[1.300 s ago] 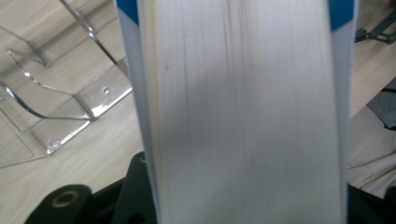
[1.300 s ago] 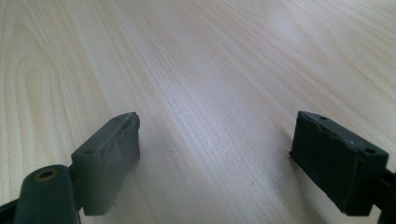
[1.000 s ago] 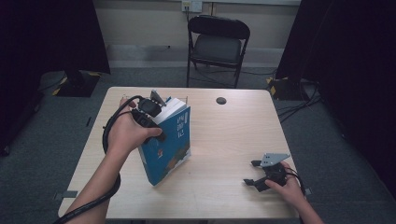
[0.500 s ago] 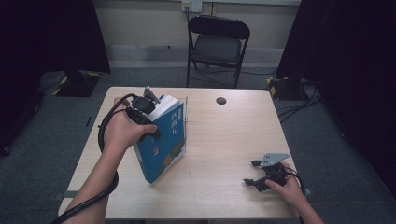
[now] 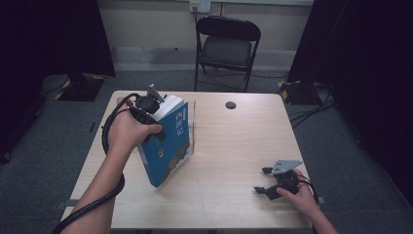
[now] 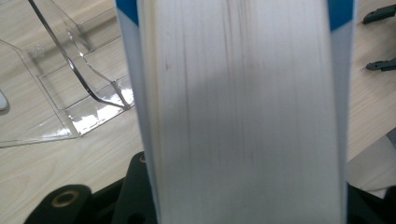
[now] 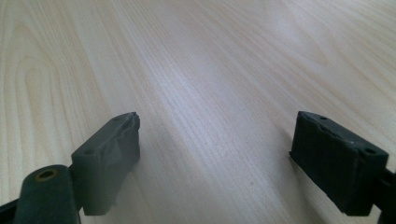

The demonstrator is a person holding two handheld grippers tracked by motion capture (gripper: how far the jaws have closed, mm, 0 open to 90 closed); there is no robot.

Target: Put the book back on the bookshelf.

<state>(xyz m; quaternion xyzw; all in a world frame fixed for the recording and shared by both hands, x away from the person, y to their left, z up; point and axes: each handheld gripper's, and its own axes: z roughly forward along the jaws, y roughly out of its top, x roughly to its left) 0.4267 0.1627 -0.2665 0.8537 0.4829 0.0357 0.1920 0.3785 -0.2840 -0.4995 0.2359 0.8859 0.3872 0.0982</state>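
Left claw (image 5: pixel 155 117) is clamped across the thick blue-covered book (image 5: pixel 170 141), which stands tilted on the desk (image 5: pixel 229 151), its lower corner down, just beside the clear acrylic bookstand (image 6: pixel 70 93). Right claw (image 5: pixel 265 181) rests spread apart, holding nothing.

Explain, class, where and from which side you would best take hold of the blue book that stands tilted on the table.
Grip the blue book at its upper end, across its thickness, coming down from above. It stands tilted on its lower edge, so that end is free, and the covers give two flat parallel faces. The left tongs hold it that way, a jaw on each cover beside the page edges. The clear stand lies alongside.
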